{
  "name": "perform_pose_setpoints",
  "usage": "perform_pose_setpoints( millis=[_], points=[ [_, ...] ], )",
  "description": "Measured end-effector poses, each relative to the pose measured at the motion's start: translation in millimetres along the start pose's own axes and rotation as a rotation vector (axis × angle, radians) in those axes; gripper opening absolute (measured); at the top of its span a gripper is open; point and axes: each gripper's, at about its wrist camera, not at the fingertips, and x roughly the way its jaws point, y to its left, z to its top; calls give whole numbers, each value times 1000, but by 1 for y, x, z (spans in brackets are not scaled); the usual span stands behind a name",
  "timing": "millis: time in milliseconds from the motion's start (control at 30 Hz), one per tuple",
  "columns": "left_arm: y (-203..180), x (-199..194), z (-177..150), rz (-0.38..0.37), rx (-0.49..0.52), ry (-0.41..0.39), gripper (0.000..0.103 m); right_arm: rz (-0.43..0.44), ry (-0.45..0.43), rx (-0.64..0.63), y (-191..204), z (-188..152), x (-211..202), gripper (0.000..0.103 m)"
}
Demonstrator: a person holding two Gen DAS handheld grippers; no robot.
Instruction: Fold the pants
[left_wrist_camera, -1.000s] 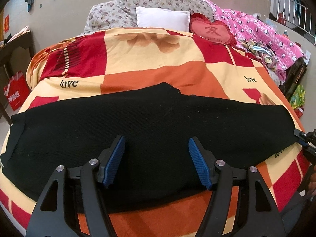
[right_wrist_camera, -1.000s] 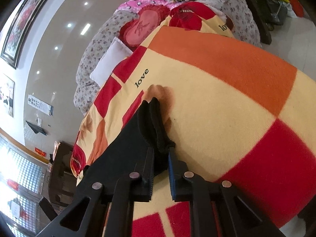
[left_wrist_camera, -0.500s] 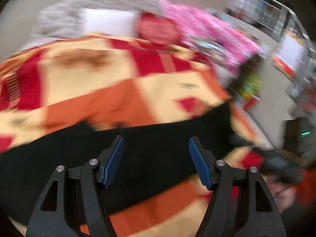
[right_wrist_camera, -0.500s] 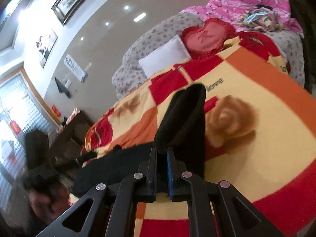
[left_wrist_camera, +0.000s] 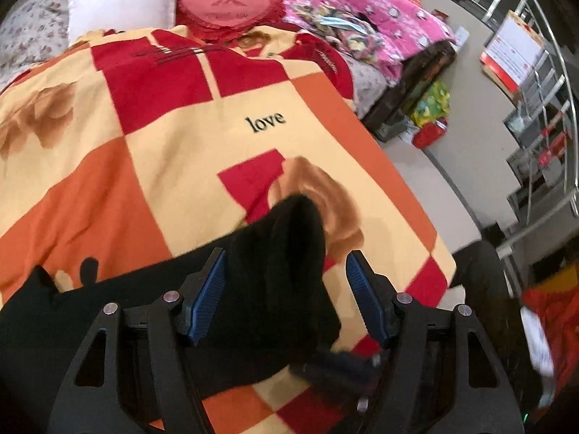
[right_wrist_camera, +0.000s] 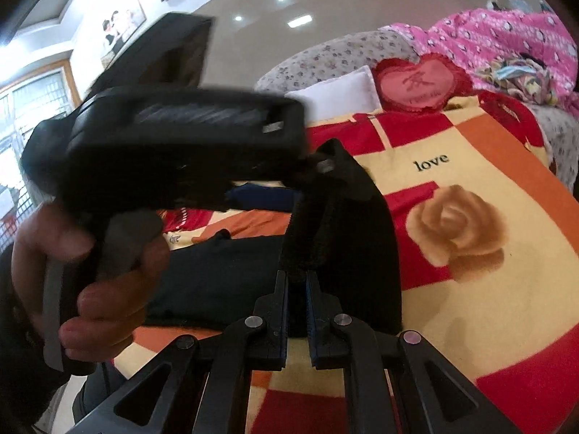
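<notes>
Black pants (left_wrist_camera: 119, 318) lie across an orange, red and cream blanket (left_wrist_camera: 188, 152) on a bed. My right gripper (right_wrist_camera: 296, 285) is shut on one end of the pants (right_wrist_camera: 343, 246) and holds it up off the blanket as a raised fold. In the left wrist view, my left gripper (left_wrist_camera: 286, 289) is open above that raised end, which shows between the blue pads (left_wrist_camera: 208, 293); neither pad presses on it. The right gripper shows there as a blur under the fold. A hand (right_wrist_camera: 90, 271) holds the left gripper close on the left of the right wrist view.
A white pillow (left_wrist_camera: 123, 0), a red heart cushion (left_wrist_camera: 228, 0) and a pink quilt (left_wrist_camera: 362, 11) lie at the head of the bed. The bed's right edge drops to the floor (left_wrist_camera: 470, 137), with bags and a metal railing (left_wrist_camera: 542, 72) beyond.
The right gripper has lifted the pants' end off the blanket and rolled upright. The left gripper, still open, has swung right from the pants' middle to over that raised end.
</notes>
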Motion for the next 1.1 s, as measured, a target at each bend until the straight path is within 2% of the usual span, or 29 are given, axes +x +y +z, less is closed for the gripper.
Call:
perform_pose_setpoints(
  millis=[67, 100, 133, 167, 233, 433, 533, 700, 867, 1100],
  points=[
    [4, 1, 4, 2, -44, -8, 66, -5, -9, -27, 6, 0, -1, 8],
    [7, 1, 5, -4, -62, -5, 61, -4, -11, -37, 8, 0, -1, 8],
    [10, 2, 4, -15, -82, 3, 41, -12, -12, -53, 11, 0, 0, 8],
    [12, 2, 5, -19, -90, 12, 26, -24, -13, -65, 15, -1, -1, 8],
    [20, -2, 2, -20, -116, 4, 13, -54, -13, -91, 20, -1, -1, 8],
    [42, -15, -9, -52, -143, -30, 11, -106, -1, -154, 46, -3, 3, 8],
    [58, -27, -12, -74, -122, -38, 11, -63, 5, -133, 57, -1, 7, 8],
    [93, -49, -22, -51, -108, -62, 11, 42, 18, -79, 74, 5, 24, 8],
    [130, -71, -38, -41, -146, -88, 11, 121, 43, -77, 106, 5, 50, 8],
    [169, -81, -58, -17, -209, -96, 11, 164, 95, -107, 131, 4, 78, 8]
  ],
)
